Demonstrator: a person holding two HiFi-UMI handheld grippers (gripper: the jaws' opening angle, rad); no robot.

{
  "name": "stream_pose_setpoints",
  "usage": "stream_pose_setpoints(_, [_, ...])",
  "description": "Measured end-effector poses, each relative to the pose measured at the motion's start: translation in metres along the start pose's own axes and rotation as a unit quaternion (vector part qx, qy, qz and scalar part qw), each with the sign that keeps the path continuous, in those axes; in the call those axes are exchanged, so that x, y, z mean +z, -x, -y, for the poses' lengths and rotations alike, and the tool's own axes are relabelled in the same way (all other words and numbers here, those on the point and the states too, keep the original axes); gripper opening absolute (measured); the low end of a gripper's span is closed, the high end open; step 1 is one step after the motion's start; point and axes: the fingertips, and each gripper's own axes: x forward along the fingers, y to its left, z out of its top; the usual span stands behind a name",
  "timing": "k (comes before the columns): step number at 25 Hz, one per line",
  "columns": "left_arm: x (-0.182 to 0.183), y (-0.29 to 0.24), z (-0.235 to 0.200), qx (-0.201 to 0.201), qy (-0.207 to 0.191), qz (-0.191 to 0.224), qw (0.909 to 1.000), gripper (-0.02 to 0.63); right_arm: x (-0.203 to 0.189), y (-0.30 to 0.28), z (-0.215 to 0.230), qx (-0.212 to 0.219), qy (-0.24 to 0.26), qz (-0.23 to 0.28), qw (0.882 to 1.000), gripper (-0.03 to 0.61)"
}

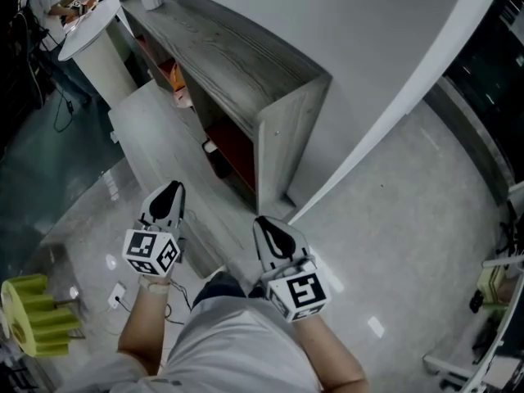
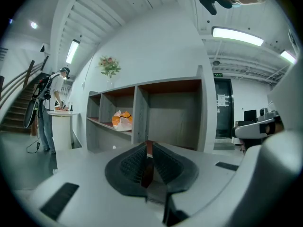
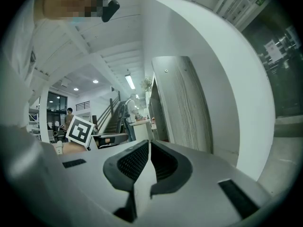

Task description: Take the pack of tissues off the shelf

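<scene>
Left gripper [image 2: 148, 162] is pressed together with nothing between the jaws, only a thin slit showing the brown shelf back beyond. Right gripper [image 3: 147, 162] is the same, jaws closed and empty, and it's aimed past the end panel [image 3: 182, 108] of the shelf unit [image 1: 237, 72] rather than into it.

The pack of tissues [image 2: 121, 121], orange and white, sits on the board in the middle compartment, to the left of the big open bay, and it's well away from both grippers. From above I only catch a sliver of it under the top board [image 1: 178, 87].

My read is that it's light and soft, with a crinkly film wrap that will dent and may slip. I'd open wide and pinch across the body of the pack, not a loose flap of wrap, and squeeze gently.

The upright divider [image 2: 140, 112] stands just right of the pack, so I judge the reach has to go in squarely from the front. A vase of flowers [image 2: 109, 67] stands on the top board, so I shouldn't jolt the unit. Off to the far left a person [image 2: 47, 108] stands at a round white table [image 2: 59, 112]. Something yellow-green [image 1: 33, 313] sits on the floor at near left, clear of my path.
</scene>
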Motion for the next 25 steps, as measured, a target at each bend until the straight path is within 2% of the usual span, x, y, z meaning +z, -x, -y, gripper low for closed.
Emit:
stream_pose_setpoints(5, [0.010,-0.028,-0.031,-0.013,-0.005,0.000,0.9999,0.032,0.003,-0.019,-0.018,-0.013,0.003,0.007,1.000,0.026])
stream_pose_setpoints(16, [0.022,-0.098,-0.094,-0.050,-0.019,-0.005,0.9985,0.098,-0.010,-0.049,-0.029,-0.095,-0.008,0.000,0.995,0.026])
stream_pose_setpoints(25, [0.042,-0.156,-0.118,-0.067,-0.050,0.014,0.9964,0.110,-0.027,-0.052,-0.030,-0.153,-0.018,-0.017,0.988,0.026])
